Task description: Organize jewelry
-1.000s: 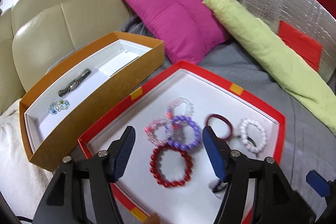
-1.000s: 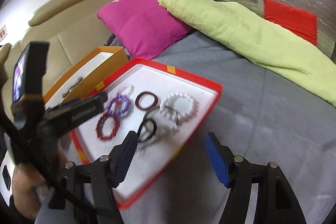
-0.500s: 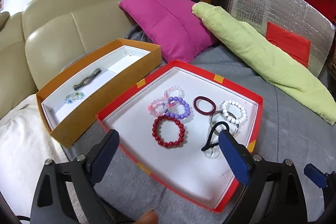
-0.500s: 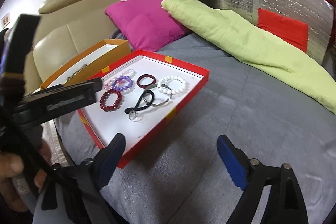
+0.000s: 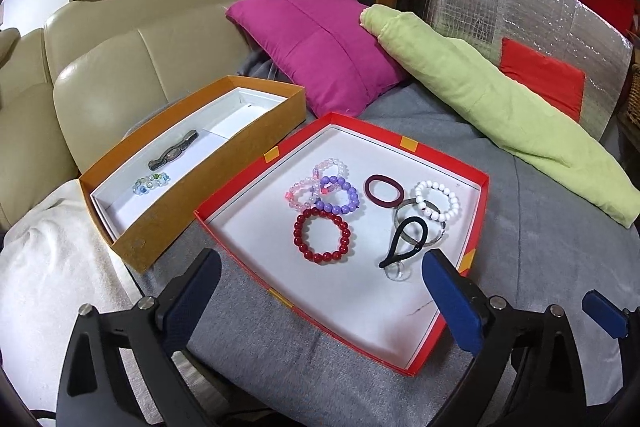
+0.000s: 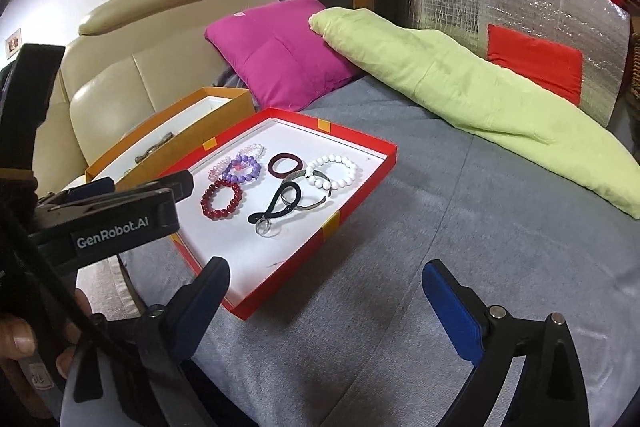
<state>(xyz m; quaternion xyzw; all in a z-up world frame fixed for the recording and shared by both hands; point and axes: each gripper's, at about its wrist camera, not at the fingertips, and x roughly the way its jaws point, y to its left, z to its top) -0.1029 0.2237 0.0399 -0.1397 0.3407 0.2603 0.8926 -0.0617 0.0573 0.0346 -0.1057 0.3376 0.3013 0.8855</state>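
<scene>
**Both tongs apart above the jewelry boxes**

The left tongs [image 5: 320, 287] were spreading their jaws, nothing between them, above the red tray's [image 5: 482, 211] near edge. Inside lay a red bead bracelet [image 5: 322, 235], a purple one [image 5: 339, 195], a white one [image 5: 437, 200] and a black hair tie [image 5: 404, 243] (all loose). The orange box [image 5: 208, 183] alongside held a metal clasp [image 5: 173, 155]. The right tongs [image 6: 324, 291] were widening too, empty, over the grey blanket [image 6: 460, 227].
</scene>
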